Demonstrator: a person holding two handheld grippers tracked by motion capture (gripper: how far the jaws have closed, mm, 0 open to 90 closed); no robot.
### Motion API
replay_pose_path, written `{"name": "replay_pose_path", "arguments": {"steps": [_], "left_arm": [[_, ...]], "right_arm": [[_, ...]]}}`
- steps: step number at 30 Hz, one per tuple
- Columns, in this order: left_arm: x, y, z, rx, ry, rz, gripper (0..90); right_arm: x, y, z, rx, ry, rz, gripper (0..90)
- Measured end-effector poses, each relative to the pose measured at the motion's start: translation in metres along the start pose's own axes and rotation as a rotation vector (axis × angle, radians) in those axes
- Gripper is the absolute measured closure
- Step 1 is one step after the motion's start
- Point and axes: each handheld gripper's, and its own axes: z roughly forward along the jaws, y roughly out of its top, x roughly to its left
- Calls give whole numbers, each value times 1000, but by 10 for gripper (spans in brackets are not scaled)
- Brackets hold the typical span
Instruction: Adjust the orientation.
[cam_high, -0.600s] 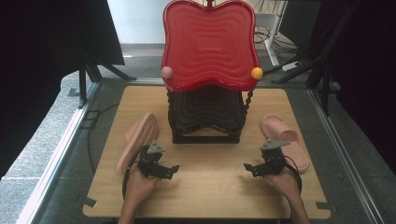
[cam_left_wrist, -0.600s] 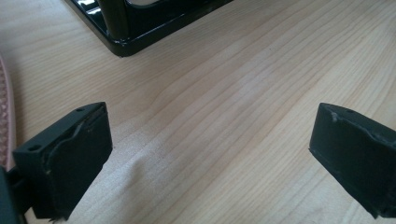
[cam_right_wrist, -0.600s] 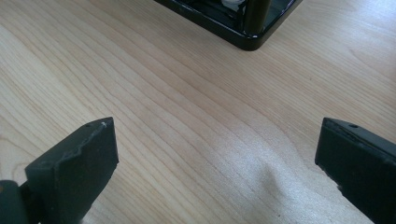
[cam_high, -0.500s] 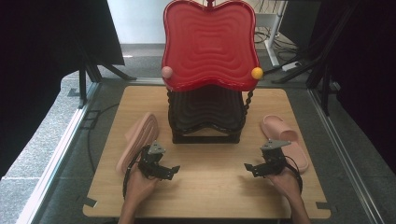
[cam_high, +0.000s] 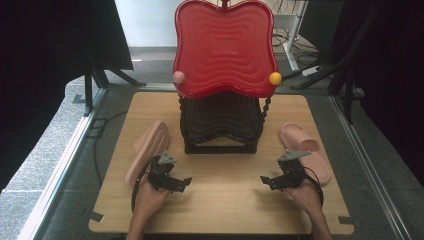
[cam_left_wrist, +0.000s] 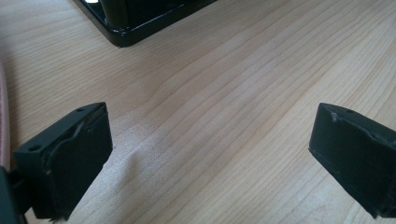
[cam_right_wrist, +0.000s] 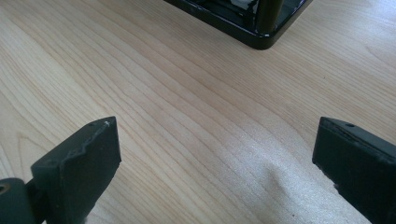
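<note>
Both claws empty, jaws wide. Left gripper (cam_high: 186, 181) has the left slipper (cam_high: 148, 150) just outboard of it, tipped on edge, long axis running away from the person. Right gripper (cam_high: 263, 180): right slipper (cam_high: 306, 150) outboard, flat, likewise near

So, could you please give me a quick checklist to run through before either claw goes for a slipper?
1. Left claw open, nothing between its jaws: ok.
2. Right claw open, nothing between its jaws: ok.
3. Left slipper within easy reach, beside the left hand: ok, though it stands tilted on its edge.
4. Right slipper lying flat, sole down, near the right hand: ok.
5. Bare table between the claws for a free approach: ok.
6. Room on the black lower shelf of the rack under the red tray: cannot tell.
</note>
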Motion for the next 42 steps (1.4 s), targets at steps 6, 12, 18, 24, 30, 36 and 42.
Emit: {"name": "replay_pose_path", "arguments": {"steps": [6, 12, 18, 24, 30, 36, 42], "left_arm": [[2, 4, -6, 4, 8, -26, 0], [5, 12, -16, -13, 21, -21, 0], [7, 22, -26, -27, 23, -6, 4], [16, 31, -39, -33, 35, -16, 18], [26, 38, -56, -27, 78, -24, 32], [41, 41, -73, -45, 97, -67, 54], [71, 37, -92, -43, 173, -126, 101]], "right_arm": [[0, 0, -1, 11, -2, -6, 14], [-2, 0, -5, 9, -5, -2, 15], [-3, -1, -8, 13, -6, -7, 20], [-4, -1, -8, 19, 1, -7, 22], [-5, -2, -8, 27, -1, -5, 25], [-5, -2, -8, 29, 0, -3, 28], [-5, -2, -8, 32, -2, 0, 32]]}}
